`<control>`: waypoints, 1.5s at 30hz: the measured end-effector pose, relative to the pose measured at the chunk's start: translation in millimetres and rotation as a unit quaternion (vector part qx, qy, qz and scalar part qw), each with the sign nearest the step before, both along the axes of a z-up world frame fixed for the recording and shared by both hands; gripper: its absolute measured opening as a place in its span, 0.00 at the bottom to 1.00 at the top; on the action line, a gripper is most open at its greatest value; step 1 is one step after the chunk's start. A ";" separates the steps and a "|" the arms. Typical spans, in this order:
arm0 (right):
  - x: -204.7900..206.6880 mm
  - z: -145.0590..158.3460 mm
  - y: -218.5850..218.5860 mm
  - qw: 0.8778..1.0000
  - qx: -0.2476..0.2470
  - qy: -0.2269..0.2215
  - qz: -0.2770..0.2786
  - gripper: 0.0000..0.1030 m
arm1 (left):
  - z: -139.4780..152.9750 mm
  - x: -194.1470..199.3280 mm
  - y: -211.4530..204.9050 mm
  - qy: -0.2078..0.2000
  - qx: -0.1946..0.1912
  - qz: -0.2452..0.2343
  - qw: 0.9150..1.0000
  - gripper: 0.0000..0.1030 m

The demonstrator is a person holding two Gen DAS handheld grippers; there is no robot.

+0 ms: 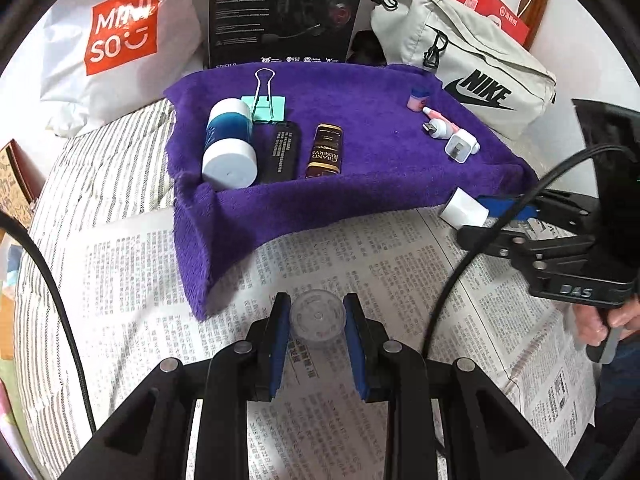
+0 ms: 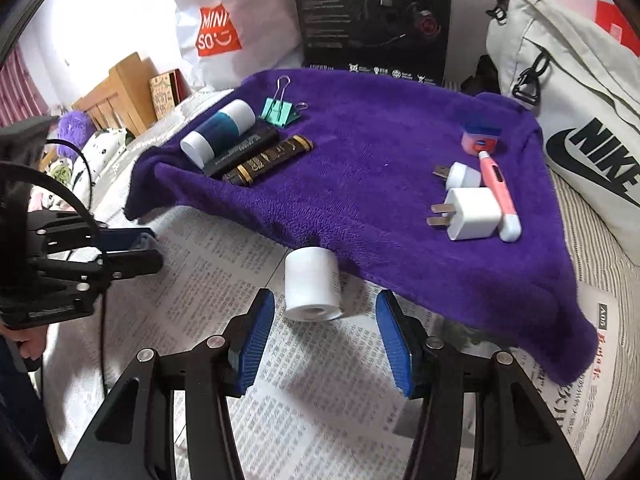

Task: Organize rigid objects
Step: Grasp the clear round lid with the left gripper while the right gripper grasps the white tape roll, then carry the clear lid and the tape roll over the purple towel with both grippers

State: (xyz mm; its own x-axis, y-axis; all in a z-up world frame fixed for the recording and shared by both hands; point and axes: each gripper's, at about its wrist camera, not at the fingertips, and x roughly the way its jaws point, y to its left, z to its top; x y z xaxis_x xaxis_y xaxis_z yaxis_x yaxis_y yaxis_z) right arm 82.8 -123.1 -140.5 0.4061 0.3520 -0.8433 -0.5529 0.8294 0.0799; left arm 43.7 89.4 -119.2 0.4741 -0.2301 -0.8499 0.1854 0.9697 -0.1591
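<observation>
My left gripper (image 1: 317, 314) is shut on a small clear plastic jar (image 1: 318, 319) just above the newspaper (image 1: 360, 264). My right gripper (image 2: 325, 310) is open, its blue pads either side of a white paper roll (image 2: 312, 286) lying on the newspaper (image 2: 208, 280) at the purple towel's (image 2: 360, 184) edge. On the towel (image 1: 360, 128) lie a blue-and-white bottle (image 1: 230, 142), a black tube (image 1: 282, 152), a brown tube (image 1: 325, 151), a green binder clip (image 1: 266, 106), two white chargers (image 2: 472, 214), a pink pen (image 2: 498, 194) and a small pink jar (image 2: 480, 139).
A Miniso bag (image 1: 120, 40), a black box (image 1: 284, 12) and a grey Nike bag (image 1: 468, 60) stand behind the towel. The right gripper (image 1: 500, 220) shows at right in the left wrist view, and the left gripper (image 2: 132, 252) at left in the right wrist view.
</observation>
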 end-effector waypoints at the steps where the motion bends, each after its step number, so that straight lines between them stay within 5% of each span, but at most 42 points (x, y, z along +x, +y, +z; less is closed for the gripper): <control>1: 1.3 -2.2 2.3 1.000 -0.003 0.001 -0.001 0.49 | -0.1 -1.0 0.9 0.000 -0.001 0.001 1.000 0.25; 3: 2.1 -3.2 6.6 1.000 -0.007 -0.009 -0.003 0.48 | -0.3 -2.2 1.8 -0.001 -0.004 0.002 1.000 0.25; 6: 4.5 -4.6 11.6 1.000 -0.007 -0.019 -0.006 0.29 | -0.2 -3.3 2.8 -0.002 -0.006 0.004 1.000 0.25; 21: -5.6 3.7 -19.3 0.998 -0.042 -0.024 -0.026 0.29 | -0.1 -6.3 -1.2 -0.005 0.005 0.006 1.000 0.25; 45: 1.1 37.8 -35.8 0.999 0.009 -0.039 -0.030 0.29 | 40.0 6.0 8.5 -0.033 -0.026 0.019 0.999 0.25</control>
